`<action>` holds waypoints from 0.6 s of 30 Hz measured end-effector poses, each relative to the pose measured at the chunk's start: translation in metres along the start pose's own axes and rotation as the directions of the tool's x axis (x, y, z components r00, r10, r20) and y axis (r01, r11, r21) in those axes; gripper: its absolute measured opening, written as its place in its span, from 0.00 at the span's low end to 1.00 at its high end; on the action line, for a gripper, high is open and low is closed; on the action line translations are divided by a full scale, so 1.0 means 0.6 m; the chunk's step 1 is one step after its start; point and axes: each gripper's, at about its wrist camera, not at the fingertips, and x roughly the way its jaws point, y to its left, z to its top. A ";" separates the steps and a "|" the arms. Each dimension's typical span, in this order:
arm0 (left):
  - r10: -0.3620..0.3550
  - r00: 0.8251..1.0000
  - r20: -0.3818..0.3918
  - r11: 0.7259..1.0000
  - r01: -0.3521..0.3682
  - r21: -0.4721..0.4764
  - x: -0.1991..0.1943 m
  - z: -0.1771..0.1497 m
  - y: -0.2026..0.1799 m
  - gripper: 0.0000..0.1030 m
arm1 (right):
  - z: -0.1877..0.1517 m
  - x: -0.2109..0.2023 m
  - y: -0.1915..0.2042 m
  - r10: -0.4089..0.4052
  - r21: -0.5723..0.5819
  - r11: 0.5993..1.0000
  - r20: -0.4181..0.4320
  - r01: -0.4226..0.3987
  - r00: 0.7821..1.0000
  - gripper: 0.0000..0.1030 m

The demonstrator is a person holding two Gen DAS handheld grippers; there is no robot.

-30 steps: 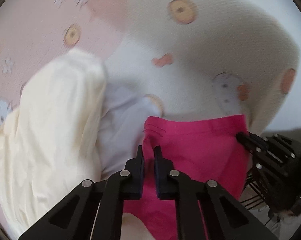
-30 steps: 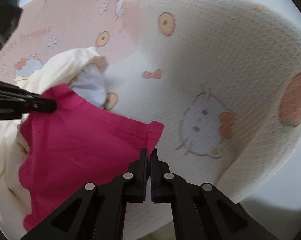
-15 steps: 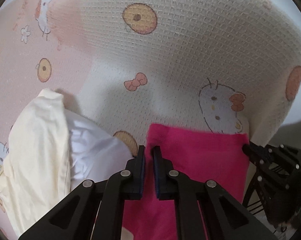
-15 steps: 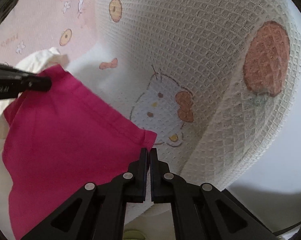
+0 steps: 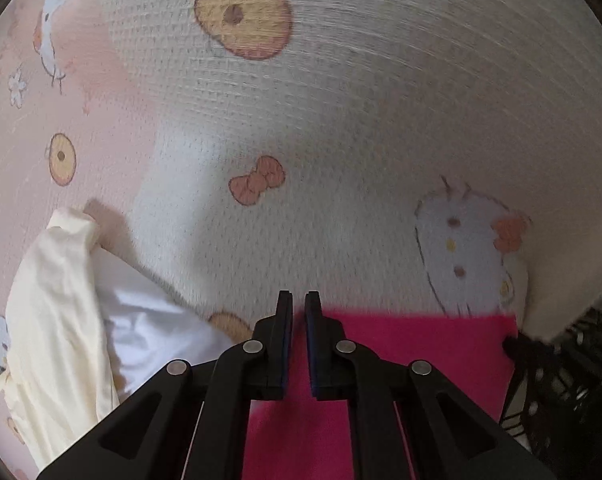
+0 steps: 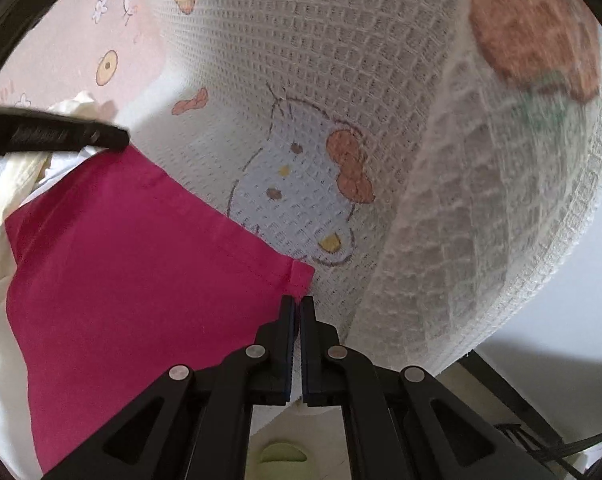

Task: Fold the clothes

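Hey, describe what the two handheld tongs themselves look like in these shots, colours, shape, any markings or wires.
The left tongs and the right tongs look alike: matte black angular linkage arms with triangular cut-outs, round silver rivets at the joints, and flat parallel fingers with thin blue pads. One finger carries small white lettering, too blurred to read. Thin dark cables show at the lower right of the right wrist view.

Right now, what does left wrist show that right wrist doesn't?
Left wrist only: the white cloth beside the cream garment, and the right gripper at the pink garment's far corner.

Right wrist only: the blanket's hanging edge, a green object below, and the left gripper at the other corner.

Both: pink garment pinched at two corners on the cartoon-print blanket.
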 end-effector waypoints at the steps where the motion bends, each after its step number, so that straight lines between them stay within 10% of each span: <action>1: -0.010 1.000 -0.006 1.000 0.010 -0.018 0.002 0.006 0.004 0.04 | 0.000 0.000 0.000 0.004 -0.003 1.000 -0.002 -0.004 1.000 0.00; 6: -0.191 0.980 0.055 0.963 0.198 -0.181 -0.022 0.004 0.037 0.04 | -0.004 -0.002 0.002 0.024 -0.015 1.000 -0.010 -0.025 1.000 0.00; 10: -0.289 0.948 0.131 0.894 0.316 -0.318 -0.053 -0.014 0.073 0.04 | -0.019 -0.026 -0.001 0.037 -0.002 0.999 0.000 -0.037 0.999 0.30; 12: -0.270 0.951 0.149 0.891 0.306 -0.336 -0.072 -0.024 0.089 0.05 | -0.026 -0.038 -0.003 0.044 0.005 0.999 0.005 -0.044 0.999 0.50; 18: -0.266 0.956 0.122 0.853 0.292 -0.433 -0.099 -0.064 0.158 0.06 | -0.037 -0.065 0.044 0.069 -0.087 0.994 0.034 -0.066 0.997 0.53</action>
